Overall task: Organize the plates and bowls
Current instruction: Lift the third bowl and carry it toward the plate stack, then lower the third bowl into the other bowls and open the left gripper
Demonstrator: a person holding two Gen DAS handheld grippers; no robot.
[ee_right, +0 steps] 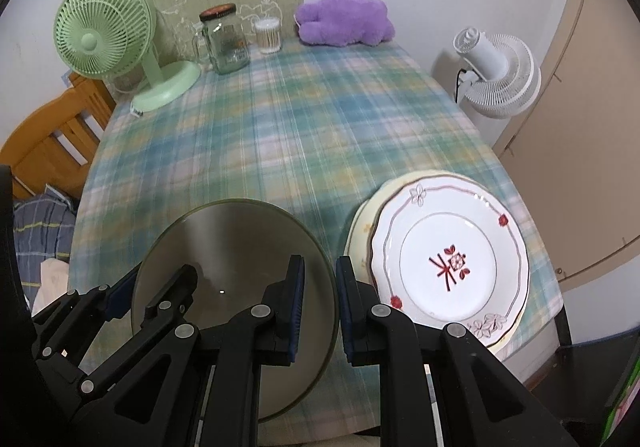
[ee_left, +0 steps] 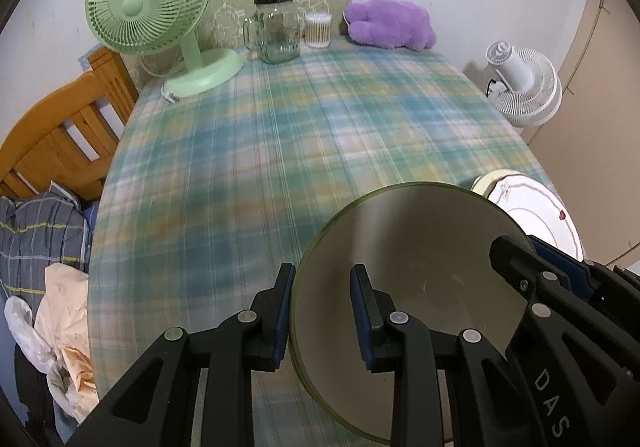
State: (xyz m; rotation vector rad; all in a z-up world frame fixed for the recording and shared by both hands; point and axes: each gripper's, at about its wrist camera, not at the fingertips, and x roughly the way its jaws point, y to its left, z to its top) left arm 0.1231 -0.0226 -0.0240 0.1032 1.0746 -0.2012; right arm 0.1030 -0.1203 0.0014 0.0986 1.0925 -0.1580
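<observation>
**Bowl held by both grippers, plate stack to its right**

The bowl (ee_left: 404,287) hangs above the table's (ee_left: 280,135) near edge, tilted with its opening toward the cameras. The left gripper (ee_left: 322,311) pinches its left rim, one finger inside and one outside. The right gripper (ee_right: 320,305) straddles the right rim likewise. The plates (ee_right: 448,259) lie stacked on the table just right of the bowl, nearest the right gripper. Judgement: the next move turns on carrying the bowl rightward over that stack.

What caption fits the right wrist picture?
Both grippers, left and right, straddle the olive bowl's rim beside stacked plates.
</observation>
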